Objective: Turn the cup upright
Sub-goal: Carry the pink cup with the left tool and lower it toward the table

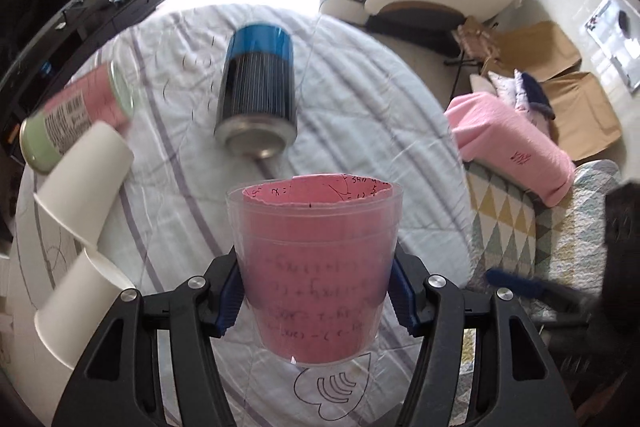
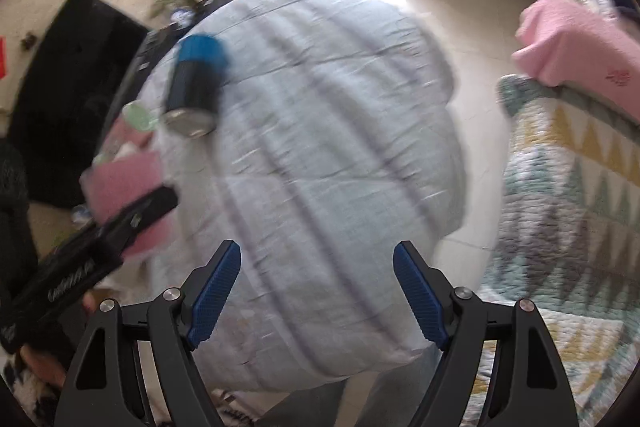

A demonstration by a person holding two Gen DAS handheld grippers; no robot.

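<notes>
Fingers (image 1: 228, 297) of my left gripper (image 1: 316, 297) are pressed on both sides of the cup (image 1: 316, 267), gripping its lower half. It is a clear cup lined with pink scribbled paper, and it sits mouth up, wider rim on top, roughly level. I judge the flip itself done. What I cannot tell is whether the base touches the cloth (image 1: 360, 115) or hangs just above it; the heart doodle shows just under the base. Left to do, as I read it: set it down if it is off the cloth, let go, pull away.

Beyond the cup lies a blue-and-black can (image 1: 258, 95) on its side. To the cup's left, two white paper cups (image 1: 86, 187) lie tipped, and past them a pink-and-green can (image 1: 76, 115), also on its side.

Over on my right gripper (image 2: 318, 301), the blue pads stand wide apart with nothing between them, well off to the cup's right above the cloth. That view is blurred.
</notes>
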